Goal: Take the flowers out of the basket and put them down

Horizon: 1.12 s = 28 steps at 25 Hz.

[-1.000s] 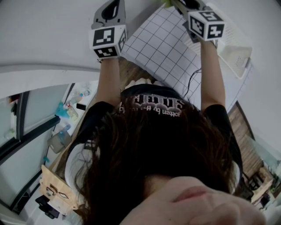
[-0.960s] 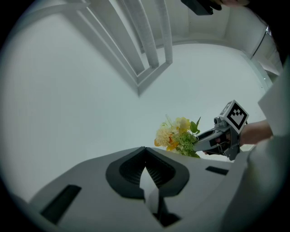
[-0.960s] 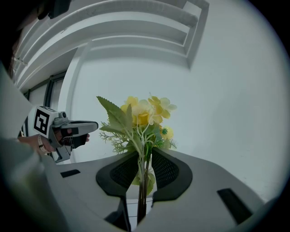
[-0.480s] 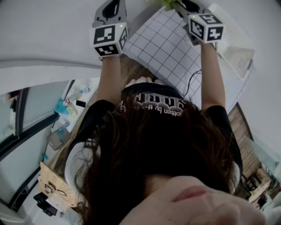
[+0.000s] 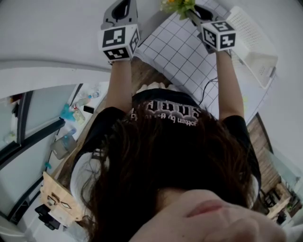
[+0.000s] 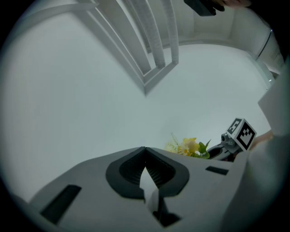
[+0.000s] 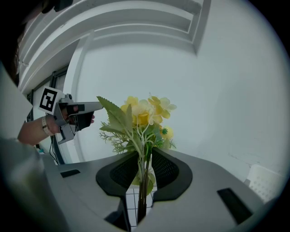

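The right gripper (image 7: 145, 156) has its jaws drawn in to a narrow gap and clamped on the stems of the flowers (image 7: 141, 118). The stems run upright between the two pads, and the yellow blooms and green leaves fan out just past the tips. In the head view the flowers (image 5: 177, 5) stick out ahead of the right gripper (image 5: 190, 13), clear of the basket (image 5: 255, 45). The basket lies off to that gripper's right, on its outer side. Under the right gripper and seen through the slot below its pads is a white grid mat (image 7: 132, 199). The mat (image 5: 180, 52) runs back toward the person. The left gripper (image 6: 145, 150) has its jaws together at the tips, with nothing between them, and it points at bare white surface. It (image 5: 120, 9) is held up level with the right one, well apart on its left. From its own view the flowers (image 6: 190, 147) show off to its right.
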{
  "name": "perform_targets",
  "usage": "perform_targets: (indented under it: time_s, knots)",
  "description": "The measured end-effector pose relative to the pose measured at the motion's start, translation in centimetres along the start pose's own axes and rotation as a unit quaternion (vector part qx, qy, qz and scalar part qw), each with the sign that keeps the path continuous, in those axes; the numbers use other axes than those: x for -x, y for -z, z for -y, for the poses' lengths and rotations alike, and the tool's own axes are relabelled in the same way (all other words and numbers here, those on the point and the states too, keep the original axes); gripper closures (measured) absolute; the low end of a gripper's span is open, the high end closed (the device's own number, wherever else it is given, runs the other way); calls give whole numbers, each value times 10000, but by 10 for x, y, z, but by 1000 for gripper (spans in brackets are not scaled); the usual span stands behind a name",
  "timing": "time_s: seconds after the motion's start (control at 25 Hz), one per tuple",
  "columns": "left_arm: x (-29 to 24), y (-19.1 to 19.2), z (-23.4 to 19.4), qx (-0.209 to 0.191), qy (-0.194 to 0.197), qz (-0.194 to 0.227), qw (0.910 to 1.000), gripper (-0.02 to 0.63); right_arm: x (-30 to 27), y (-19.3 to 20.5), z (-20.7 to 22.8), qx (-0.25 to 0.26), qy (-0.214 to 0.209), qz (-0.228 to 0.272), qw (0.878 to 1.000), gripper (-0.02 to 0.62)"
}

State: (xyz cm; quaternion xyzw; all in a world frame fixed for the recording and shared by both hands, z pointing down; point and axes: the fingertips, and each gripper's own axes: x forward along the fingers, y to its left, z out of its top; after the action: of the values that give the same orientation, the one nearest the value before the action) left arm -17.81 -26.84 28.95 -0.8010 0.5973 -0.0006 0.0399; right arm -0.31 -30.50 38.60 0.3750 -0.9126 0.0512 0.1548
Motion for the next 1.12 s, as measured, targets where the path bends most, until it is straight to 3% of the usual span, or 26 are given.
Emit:
perform_targets:
  time_s: [0.64,1.12]
  knots:
    - [11,18,9,76,188,-68,9998,604,-24,84,-30,32,-125,-523,9986,491]
    - [18,26,3,85,246,-99,9996,604,-40,152,-49,-365,-215,-942,9947,491]
